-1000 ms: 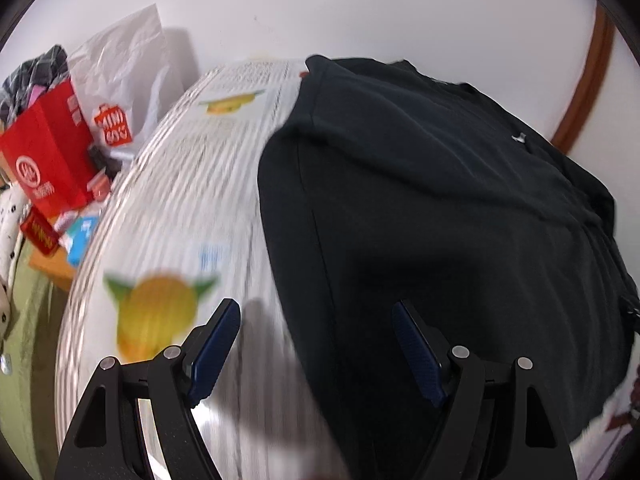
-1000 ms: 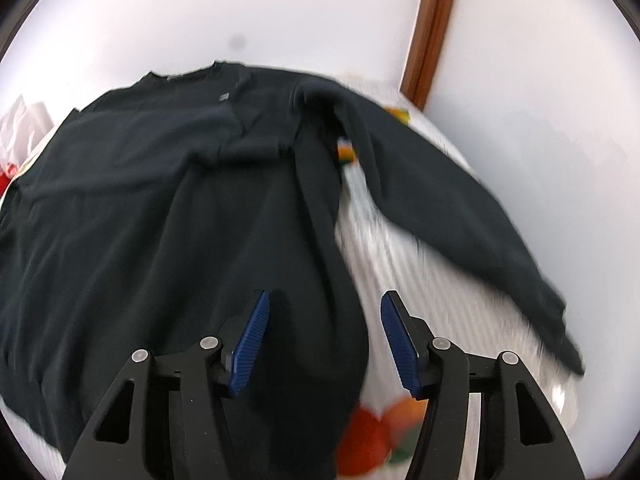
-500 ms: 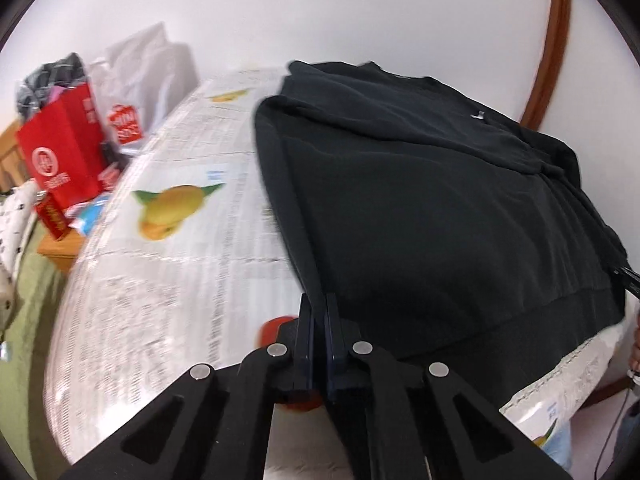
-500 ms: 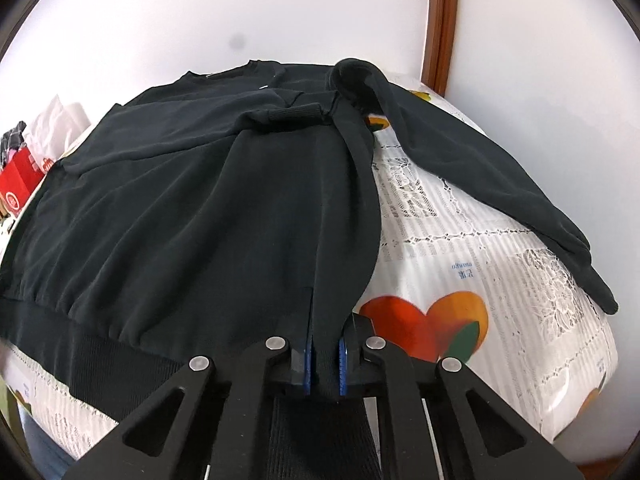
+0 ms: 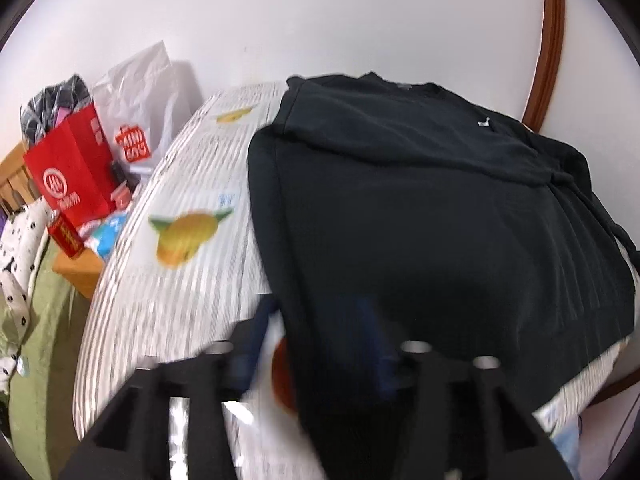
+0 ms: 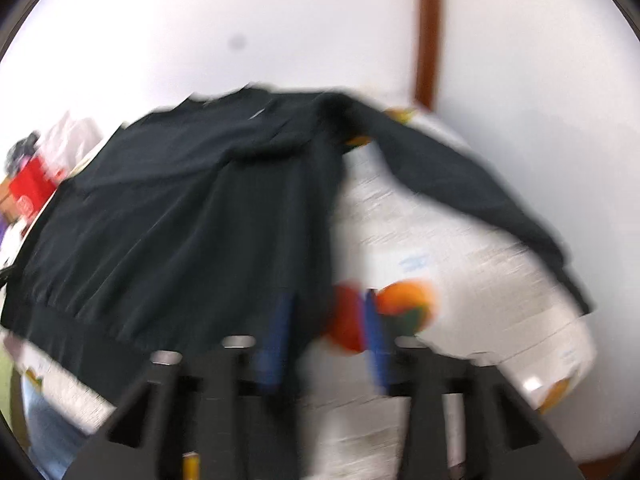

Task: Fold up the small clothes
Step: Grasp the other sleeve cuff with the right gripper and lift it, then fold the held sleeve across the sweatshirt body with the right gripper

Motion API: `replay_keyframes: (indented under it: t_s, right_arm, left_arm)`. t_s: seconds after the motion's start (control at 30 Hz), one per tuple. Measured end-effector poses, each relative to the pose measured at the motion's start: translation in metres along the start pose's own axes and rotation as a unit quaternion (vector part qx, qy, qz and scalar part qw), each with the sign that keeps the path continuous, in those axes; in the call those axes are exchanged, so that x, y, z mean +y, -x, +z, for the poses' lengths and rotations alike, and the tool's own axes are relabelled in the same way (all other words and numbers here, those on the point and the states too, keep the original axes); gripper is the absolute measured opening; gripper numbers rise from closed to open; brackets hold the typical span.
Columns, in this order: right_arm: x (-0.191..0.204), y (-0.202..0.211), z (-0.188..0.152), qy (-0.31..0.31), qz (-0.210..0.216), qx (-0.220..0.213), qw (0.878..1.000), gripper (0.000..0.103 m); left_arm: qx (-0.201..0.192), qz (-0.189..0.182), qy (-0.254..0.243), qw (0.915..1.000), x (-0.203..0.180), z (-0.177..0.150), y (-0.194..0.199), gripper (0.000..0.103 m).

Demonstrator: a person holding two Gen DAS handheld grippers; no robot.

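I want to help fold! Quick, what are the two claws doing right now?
Left claw: open, holding nothing; the black sweatshirt's hem lies between its fingers.
Right claw: open, holding nothing, at the sweatshirt's other bottom corner.

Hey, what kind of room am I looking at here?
Probably a lived-in home room, not a lab: a table under a fruit-print cloth, red and white shopping bags heaped beside it, and a black sweatshirt spread out for folding.
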State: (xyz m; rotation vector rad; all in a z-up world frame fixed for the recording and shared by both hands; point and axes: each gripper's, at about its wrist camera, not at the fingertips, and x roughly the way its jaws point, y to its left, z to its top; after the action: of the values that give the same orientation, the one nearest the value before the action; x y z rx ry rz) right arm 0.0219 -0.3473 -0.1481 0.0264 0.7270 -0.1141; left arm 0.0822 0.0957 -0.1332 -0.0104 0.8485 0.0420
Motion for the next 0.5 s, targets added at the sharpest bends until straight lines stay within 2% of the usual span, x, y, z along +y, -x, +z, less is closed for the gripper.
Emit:
replay_keyframes:
  t_s: [0.1,0.23,0.37,0.5]
  right_arm:
    - [-0.037,-0.010,0.016,-0.020,-0.070,-0.007,0.997,0.066]
    - [-0.084,-0.040,0.032,-0.038,-0.123,0.017,0.992,0.067]
    - [-0.107,-0.067,0.040,-0.031,-0.130,0.044,0.990,0.068]
    - [-0.117,-0.098,0.046,0.003,-0.145,0.071,0.987,0.069]
  left_arm:
    - [-0.003,0.005,-0.007,1.0000,-0.009,0.019,-0.013,0.055]
    - [-0.002,0.011,-0.002,0.9999,-0.018,0.042,-0.031,0.055]
    - [0.021,0.016,0.003,0.9997,-0.020,0.056,-0.057,0.055]
    - [0.043,0.013,0.013,0.9989,-0.015,0.055,-0.075,0.055]
